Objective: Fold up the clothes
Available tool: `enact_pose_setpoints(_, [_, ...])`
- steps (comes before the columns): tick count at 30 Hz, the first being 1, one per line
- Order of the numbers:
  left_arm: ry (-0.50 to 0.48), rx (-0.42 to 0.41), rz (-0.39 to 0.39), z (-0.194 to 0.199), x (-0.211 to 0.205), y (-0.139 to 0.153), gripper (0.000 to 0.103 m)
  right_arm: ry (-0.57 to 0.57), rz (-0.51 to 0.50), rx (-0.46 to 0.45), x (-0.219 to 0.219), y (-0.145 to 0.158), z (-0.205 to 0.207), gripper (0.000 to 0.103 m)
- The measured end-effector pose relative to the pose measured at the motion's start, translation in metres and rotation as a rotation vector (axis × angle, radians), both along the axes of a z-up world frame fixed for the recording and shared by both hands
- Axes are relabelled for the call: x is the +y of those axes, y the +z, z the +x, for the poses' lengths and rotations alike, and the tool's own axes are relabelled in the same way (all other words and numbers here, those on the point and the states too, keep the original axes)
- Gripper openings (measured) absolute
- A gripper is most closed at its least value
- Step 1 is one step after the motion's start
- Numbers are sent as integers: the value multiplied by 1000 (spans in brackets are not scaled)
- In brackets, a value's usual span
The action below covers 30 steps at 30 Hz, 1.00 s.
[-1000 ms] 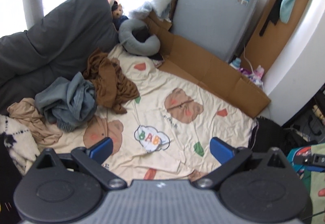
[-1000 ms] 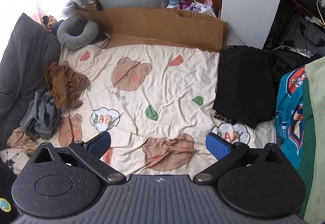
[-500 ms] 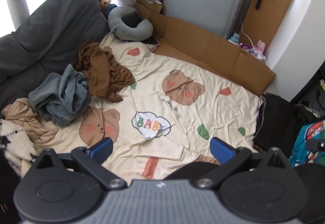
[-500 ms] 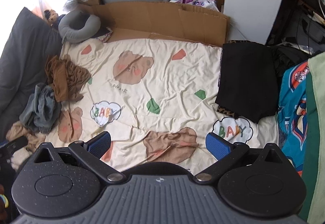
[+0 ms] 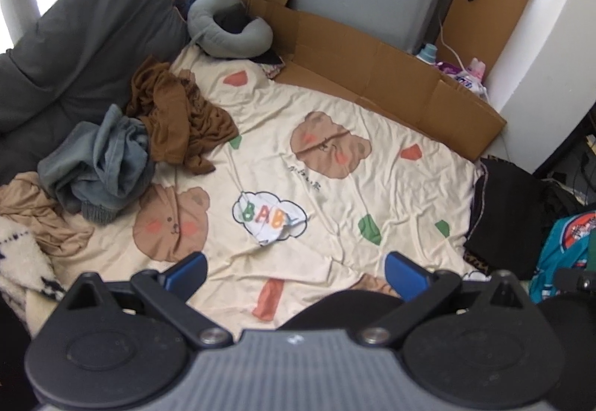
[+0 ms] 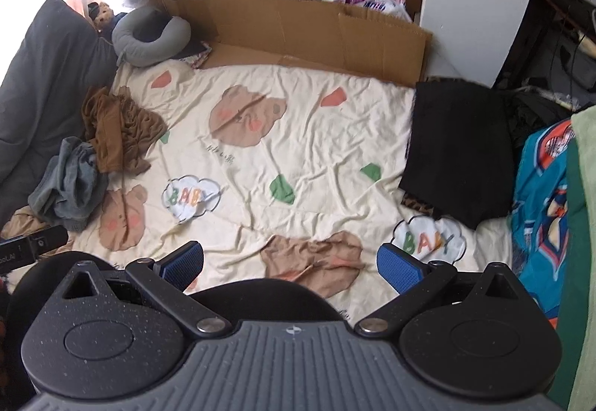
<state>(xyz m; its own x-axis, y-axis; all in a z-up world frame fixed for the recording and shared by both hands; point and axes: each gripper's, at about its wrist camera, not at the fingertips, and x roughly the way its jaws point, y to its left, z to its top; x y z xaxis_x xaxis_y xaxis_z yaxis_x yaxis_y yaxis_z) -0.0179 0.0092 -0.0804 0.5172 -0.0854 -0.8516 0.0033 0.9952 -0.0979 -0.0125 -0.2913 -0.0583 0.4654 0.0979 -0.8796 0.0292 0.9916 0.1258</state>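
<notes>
Both the left gripper (image 5: 296, 271) and right gripper (image 6: 290, 264) hang empty, jaws spread; next, probably reach for the brown garment (image 5: 175, 113) beside the grey neck pillow (image 5: 227, 31).

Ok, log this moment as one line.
phase: before pickup | left gripper: open, empty | right gripper: open, empty | brown garment: crumpled | black garment: folded

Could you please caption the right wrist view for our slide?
Open right tongs above bear-print sheet; crumpled clothes left, folded black garment right.
</notes>
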Motion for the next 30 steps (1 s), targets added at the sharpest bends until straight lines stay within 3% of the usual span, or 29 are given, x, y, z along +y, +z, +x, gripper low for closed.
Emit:
enact_pose_setpoints(10, [-34,-43,127,5,-8,0,99,-12,-12,17,-4,-5,2,102])
enact_pose_setpoints(15, [-14,-18,99,9,1,-4,93,-15,-10,11,-5,-5,2,102])
enact_pose_setpoints(30, [-3,-2,42,10,2,-7,93,-19,-9,9,-9,-6,5,101])
